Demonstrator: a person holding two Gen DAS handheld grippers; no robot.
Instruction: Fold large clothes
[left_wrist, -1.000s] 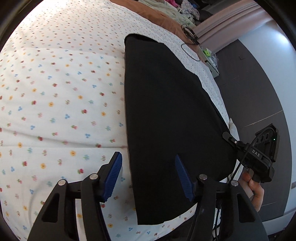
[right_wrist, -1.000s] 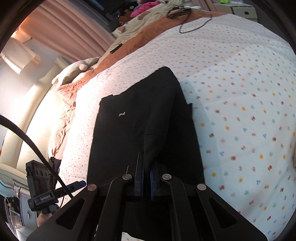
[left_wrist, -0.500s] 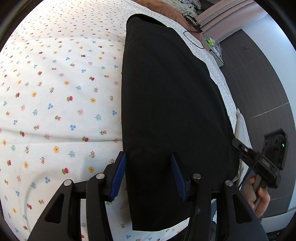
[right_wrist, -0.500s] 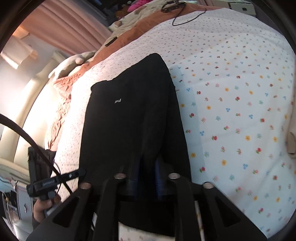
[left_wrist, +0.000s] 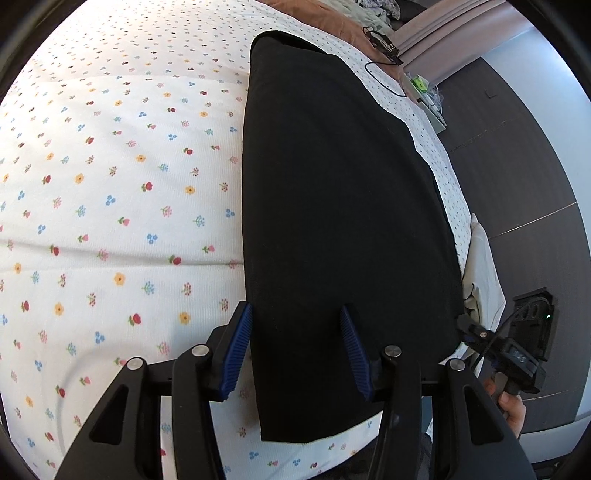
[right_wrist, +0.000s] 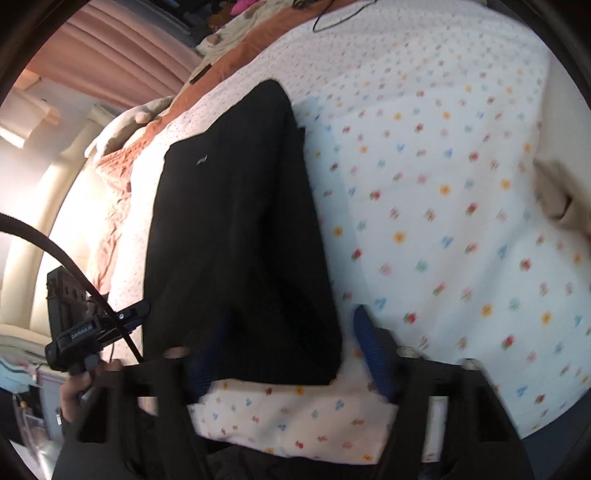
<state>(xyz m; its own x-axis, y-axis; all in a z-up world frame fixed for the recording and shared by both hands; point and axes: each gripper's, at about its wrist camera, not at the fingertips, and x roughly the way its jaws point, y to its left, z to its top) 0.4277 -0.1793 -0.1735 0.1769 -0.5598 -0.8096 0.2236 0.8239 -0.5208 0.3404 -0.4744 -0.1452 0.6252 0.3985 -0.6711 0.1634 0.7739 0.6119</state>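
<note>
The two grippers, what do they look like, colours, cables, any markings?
Both are black, angular frames with silver bolts and ribbed blue finger pads. Seen from the right wrist view, the left gripper carries a black box on top, pale lettering on its body and a thick black cable. The right gripper shows a small green light.

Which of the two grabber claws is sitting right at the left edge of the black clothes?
The left gripper: its left pad meets the black garment's left edge. The right gripper straddles the other side.

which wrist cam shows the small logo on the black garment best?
Right wrist: the small logo is visible on the black garment, though blurred. Left wrist shows the garment's plain black surface only, no logo.
</note>
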